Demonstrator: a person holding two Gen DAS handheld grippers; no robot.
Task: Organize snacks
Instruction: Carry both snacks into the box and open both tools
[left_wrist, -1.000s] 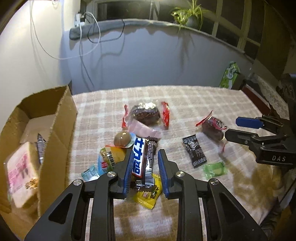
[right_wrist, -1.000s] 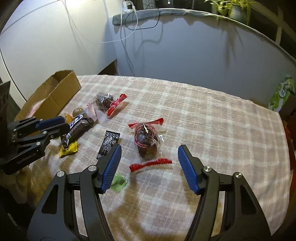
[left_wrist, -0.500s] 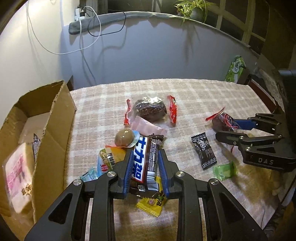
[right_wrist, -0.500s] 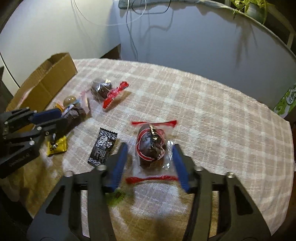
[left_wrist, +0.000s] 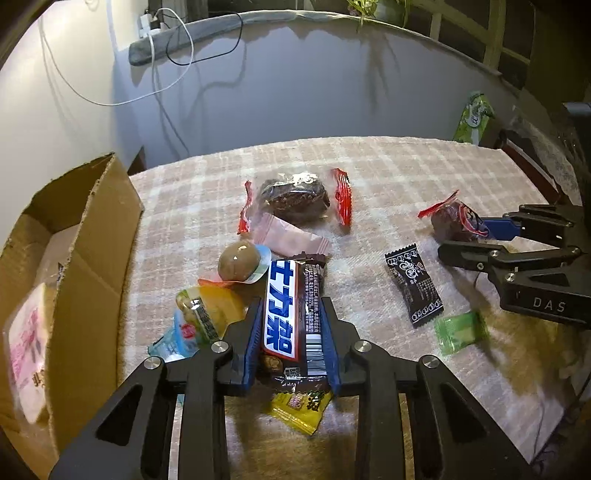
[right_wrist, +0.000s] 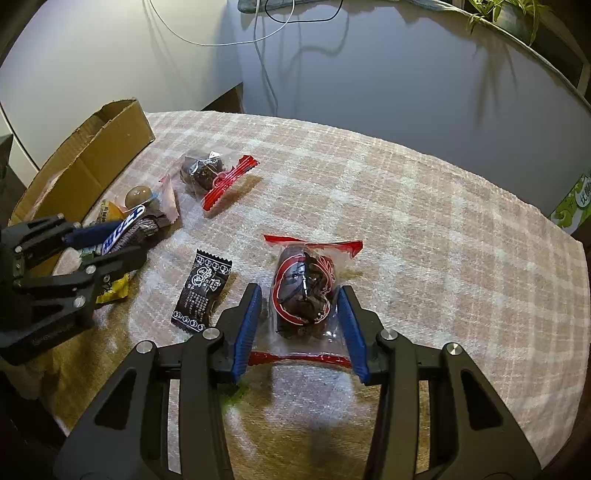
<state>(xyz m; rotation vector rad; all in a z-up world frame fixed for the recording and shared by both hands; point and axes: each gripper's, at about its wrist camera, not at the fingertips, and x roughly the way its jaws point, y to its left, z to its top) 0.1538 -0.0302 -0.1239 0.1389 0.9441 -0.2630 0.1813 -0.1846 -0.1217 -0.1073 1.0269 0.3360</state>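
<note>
My left gripper (left_wrist: 291, 332) now clamps the brown-and-blue chocolate bar (left_wrist: 293, 314); right gripper (right_wrist: 301, 325) narrowed around the red-trimmed clear-wrapped dark cake (right_wrist: 303, 291), contact unclear.

On the table (left_wrist: 424, 162), we find the cardboard box (left_wrist: 92, 236) at the left edge, with packets inside it. Just right of the box lies a heap of snacks; the chocolate bar (left_wrist: 291, 310) lies on top, between our left gripper's (left_wrist: 293, 332) pads. Behind the heap sits a wrapped cake (left_wrist: 295, 197). Further right lie a small sachet (left_wrist: 413, 286) and a second wrapped cake (right_wrist: 304, 291), between our right gripper's (right_wrist: 301, 325) pads.
</note>
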